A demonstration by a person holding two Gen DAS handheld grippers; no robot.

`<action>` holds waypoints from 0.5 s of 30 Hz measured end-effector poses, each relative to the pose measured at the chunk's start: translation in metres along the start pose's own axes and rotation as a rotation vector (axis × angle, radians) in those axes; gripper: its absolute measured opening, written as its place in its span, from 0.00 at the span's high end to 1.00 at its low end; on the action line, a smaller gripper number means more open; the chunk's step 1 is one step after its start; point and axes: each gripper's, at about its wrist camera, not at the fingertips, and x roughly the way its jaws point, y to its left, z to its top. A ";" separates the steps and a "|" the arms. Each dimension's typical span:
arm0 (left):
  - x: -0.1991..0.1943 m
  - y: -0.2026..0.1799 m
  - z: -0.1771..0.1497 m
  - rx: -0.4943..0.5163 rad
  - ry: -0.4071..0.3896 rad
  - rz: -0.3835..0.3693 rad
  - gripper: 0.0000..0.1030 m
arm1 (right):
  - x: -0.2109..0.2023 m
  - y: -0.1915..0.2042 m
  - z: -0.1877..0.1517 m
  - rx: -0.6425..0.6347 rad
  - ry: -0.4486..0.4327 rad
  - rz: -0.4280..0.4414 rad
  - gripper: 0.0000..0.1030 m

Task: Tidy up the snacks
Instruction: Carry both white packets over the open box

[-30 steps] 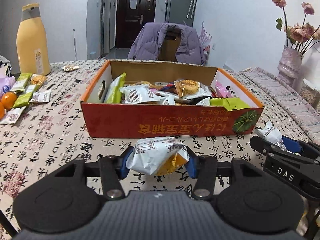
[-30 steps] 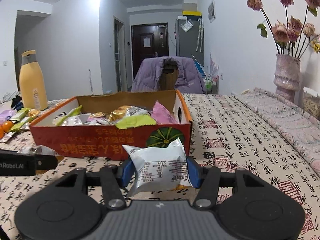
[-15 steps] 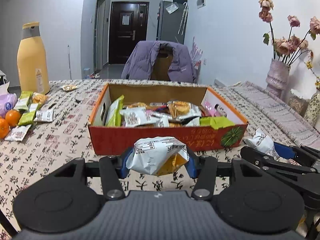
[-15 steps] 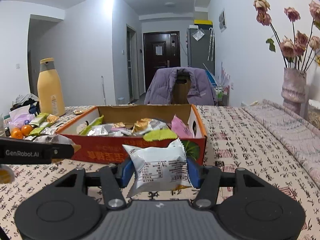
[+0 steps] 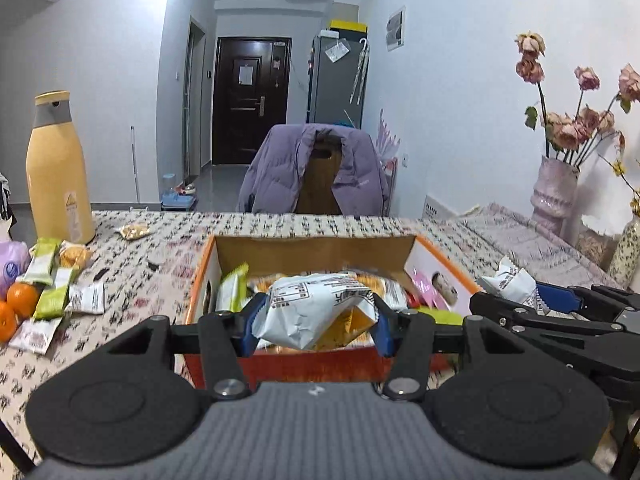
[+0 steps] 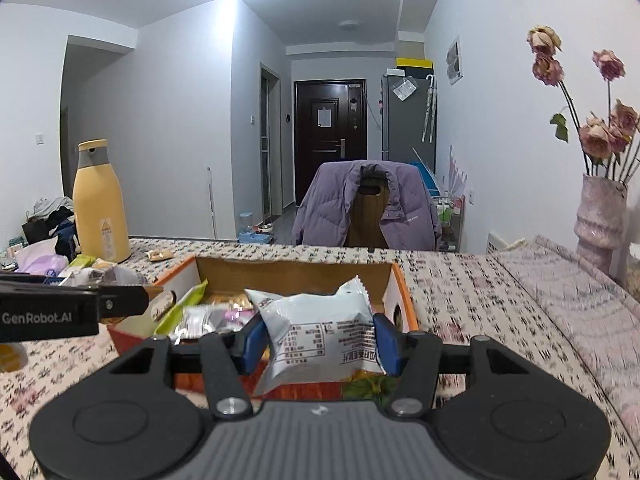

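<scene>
**Two grippers, two snack packets, one red carton**

The left gripper (image 5: 315, 322) is clamped on a crumpled white snack packet (image 5: 316, 314) with an orange-yellow corner showing — its blue pads press both sides of the wrapper, which hangs in front of and above the near wall of the open red cardboard box (image 5: 312, 364). The right gripper (image 6: 320, 340) is likewise closed around a flatter white packet (image 6: 320, 336) printed with a nutrition table, held over the near right corner of the same box (image 6: 404, 304). Inside the box lie mixed wrapped snacks, among them a lime-green bar (image 5: 232, 290) leaning at the left wall and a pink packet (image 5: 420, 284) near the right wall.

Left of the box on the patterned tablecloth (image 5: 152, 280) sit loose items — green bars (image 5: 50, 288), small white sachets (image 5: 86, 298) and oranges (image 5: 20, 300). Farther left and behind them stands a tall yellow bottle (image 5: 58, 168) with a grey collar. Beyond the box a purple jacket (image 5: 316, 168) drapes a wooden chair. To the right of the box, against the wall, a pink vase (image 5: 554, 192) holds dried roses. The left wrist view is blurred around the box.
</scene>
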 end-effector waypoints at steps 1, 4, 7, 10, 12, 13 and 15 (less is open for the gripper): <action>0.004 0.001 0.004 -0.002 -0.003 0.001 0.48 | 0.005 0.000 0.003 0.002 0.001 0.001 0.46; 0.015 0.004 0.012 -0.004 -0.012 0.007 0.48 | 0.021 0.000 0.013 0.009 0.007 -0.001 0.46; 0.029 0.008 0.020 -0.012 -0.016 0.014 0.48 | 0.039 -0.001 0.022 0.019 0.013 -0.002 0.46; 0.046 0.013 0.027 -0.024 -0.013 0.028 0.48 | 0.057 -0.001 0.028 0.023 0.024 -0.005 0.46; 0.057 0.017 0.030 -0.036 -0.008 0.037 0.48 | 0.069 -0.001 0.031 0.026 0.031 -0.005 0.46; 0.063 0.019 0.031 -0.044 -0.003 0.041 0.48 | 0.074 -0.001 0.032 0.027 0.034 -0.005 0.46; 0.074 0.023 0.033 -0.057 0.006 0.050 0.48 | 0.085 -0.001 0.033 0.029 0.038 -0.006 0.46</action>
